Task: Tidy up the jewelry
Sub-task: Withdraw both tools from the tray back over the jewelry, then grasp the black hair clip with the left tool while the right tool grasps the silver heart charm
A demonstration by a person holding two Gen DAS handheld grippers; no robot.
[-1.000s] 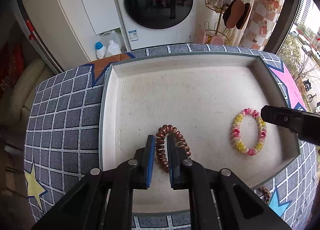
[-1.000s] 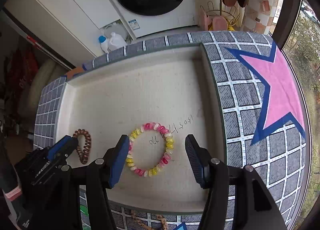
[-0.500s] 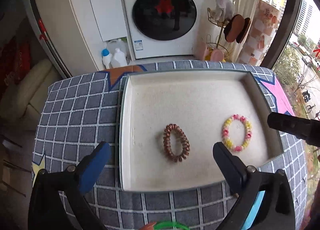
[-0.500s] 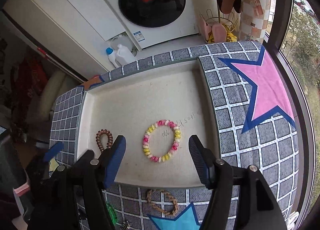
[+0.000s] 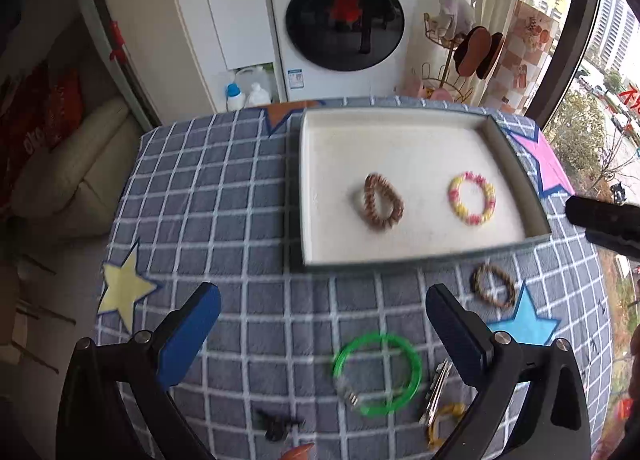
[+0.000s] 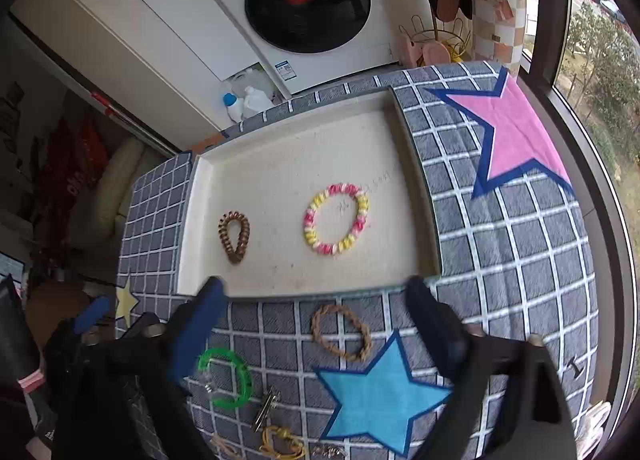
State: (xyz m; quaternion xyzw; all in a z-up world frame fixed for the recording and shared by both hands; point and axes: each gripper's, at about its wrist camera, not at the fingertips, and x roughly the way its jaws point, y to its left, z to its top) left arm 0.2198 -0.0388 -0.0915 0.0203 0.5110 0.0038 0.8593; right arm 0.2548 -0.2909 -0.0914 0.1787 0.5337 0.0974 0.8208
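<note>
L tongs (image 5: 322,334) spread wide, R tongs (image 6: 316,324) opening (both empty); 2 bracelets in tray (image 6: 416,196).

In my cream tray (image 6: 416,180) lie two pieces, flat and apart: a brown spiral coil band (image 6: 234,237) pinched into a teardrop on the left, and a round pink-and-yellow bead bracelet (image 6: 336,219) on the right. Just outside the tray's near rim, on the checked cloth, a tan braided ring (image 6: 341,332) lies flat. Nearer me sit a green bangle (image 6: 226,377), a silver clip (image 6: 265,408) and a yellow band (image 6: 280,440).
</note>
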